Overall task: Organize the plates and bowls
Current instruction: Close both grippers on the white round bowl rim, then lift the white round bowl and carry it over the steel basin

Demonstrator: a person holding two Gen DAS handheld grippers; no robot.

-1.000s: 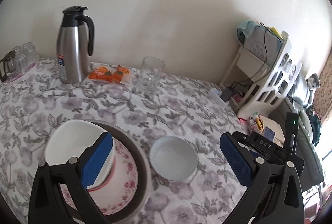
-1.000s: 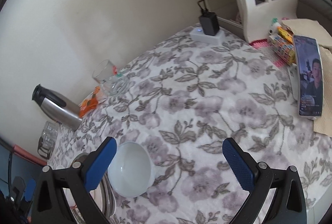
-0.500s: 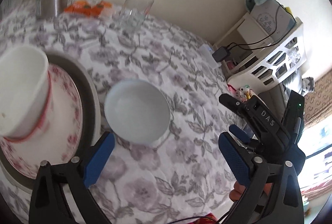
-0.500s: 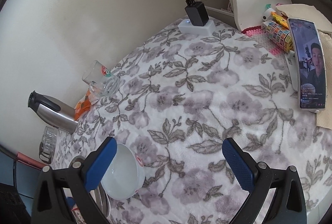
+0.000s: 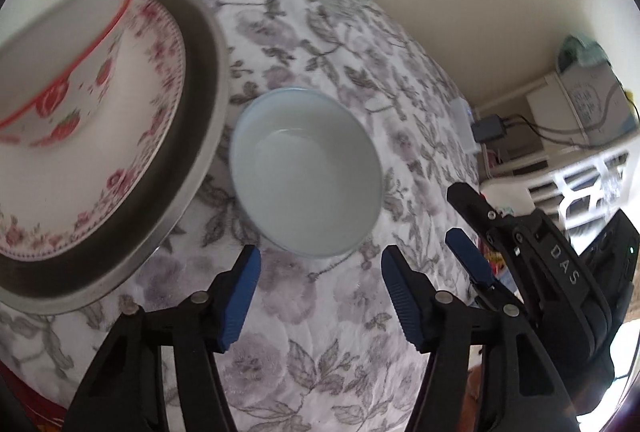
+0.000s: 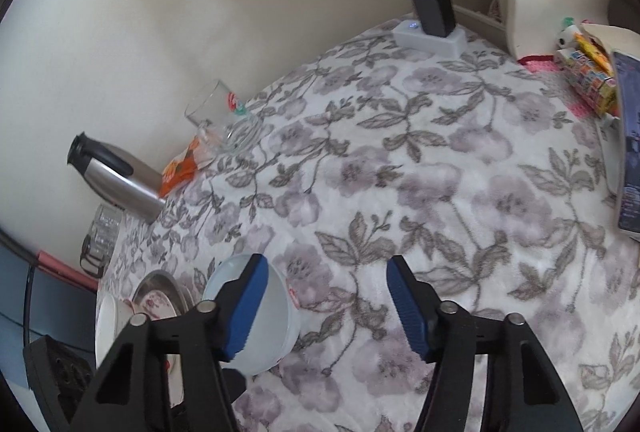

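Bowl (image 5: pixel 306 173) placement comes down to how the rim is taken. The pale bowl sits upright on the flowered tablecloth (image 5: pixel 352 43), just ahead of the left gripper (image 5: pixel 320 296), at about 12 o'clock from its fingertips in the left wrist view. Both blue pads are spread apart and hold nothing; the gap looks roughly as wide as the bowl's near edge, so gripping across the whole body seems unlikely to work. My judgement is that a pinch on the near rim wall, one pad inside and one outside, is the better course, with the gripper tipped down so the inner pad clears the lip before closing.

The stack lies at 10 o'clock: a metal plate (image 5: pixel 200 79) under a rose-patterned plate (image 5: pixel 132 135), with a strawberry bowl (image 5: pixel 60 43) on top. The pale bowl stands just beside the metal rim, perhaps touching; I cannot tell.

It is plain, smooth and glossy inside, empty, with a thin lip, so it may slip under a light pinch.

The right gripper (image 6: pixel 324 308) is also parted and empty, poised over the cloth, with the pale bowl at about 9 o'clock behind its left pad in the right wrist view. It should keep clear of the lift path.
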